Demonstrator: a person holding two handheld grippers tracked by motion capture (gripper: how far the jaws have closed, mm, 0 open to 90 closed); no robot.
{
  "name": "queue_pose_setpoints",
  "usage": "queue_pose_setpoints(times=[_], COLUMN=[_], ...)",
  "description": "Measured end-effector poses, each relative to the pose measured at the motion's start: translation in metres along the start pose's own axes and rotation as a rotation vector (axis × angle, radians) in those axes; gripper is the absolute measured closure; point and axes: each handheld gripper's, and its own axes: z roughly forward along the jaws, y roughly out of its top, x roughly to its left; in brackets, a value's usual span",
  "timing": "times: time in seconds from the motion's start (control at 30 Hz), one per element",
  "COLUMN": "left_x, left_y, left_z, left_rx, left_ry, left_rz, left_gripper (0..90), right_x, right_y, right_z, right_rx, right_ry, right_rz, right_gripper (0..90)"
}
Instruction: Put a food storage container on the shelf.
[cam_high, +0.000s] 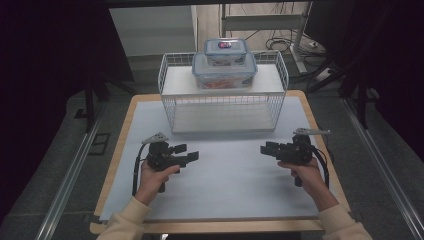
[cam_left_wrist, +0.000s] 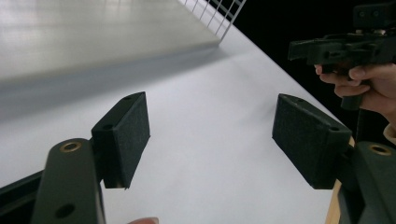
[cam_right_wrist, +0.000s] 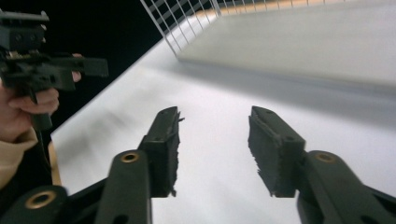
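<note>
Left black two-jaw gripper (cam_high: 189, 152) released, jaws apart, right black two-jaw gripper (cam_high: 265, 148) likewise, white wire rack (cam_high: 223, 102) far, two stacked clear lidded containers (cam_high: 225, 64) atop

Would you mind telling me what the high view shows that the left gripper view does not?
High view alone: two stacked lidded food boxes, the small box on the large box, atop the wire rack, plus the table's wooden edge.

Left gripper view alone: the left tool up close, jaws apart with nothing between.

Both: the white mat, the rack, and the right tool in the person's hand.
</note>
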Motion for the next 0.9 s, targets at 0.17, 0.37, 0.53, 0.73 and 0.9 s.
queue_pose_setpoints(times=[0.17, 0.37, 0.53, 0.73, 0.9], left_x=[0.005, 0.006, 0.007, 0.009, 0.010], left_y=[-0.018, -0.032, -0.033, -0.034, -0.034], left_z=[0.004, 0.007, 0.007, 0.008, 0.007], left_rx=[0.031, 0.078, 0.075, 0.082, 0.080], left_ry=[0.025, 0.051, 0.051, 0.059, 0.053], left_rz=[-0.020, -0.006, -0.004, -0.004, -0.012], left_gripper=[27.2, 27.1, 26.9, 26.7, 26.7], right_x=[0.000, -0.004, -0.002, -0.002, -0.004], right_y=[-0.021, -0.032, -0.037, -0.036, -0.035], right_z=[0.000, 0.003, 0.008, 0.006, 0.003], right_rx=[0.048, 0.072, 0.101, 0.081, 0.070], right_ry=[-0.036, -0.063, -0.062, -0.063, -0.068], right_rz=[-0.005, -0.011, -0.029, -0.030, -0.028], right_gripper=[40.6, 35.0, 33.1, 32.6, 31.8])
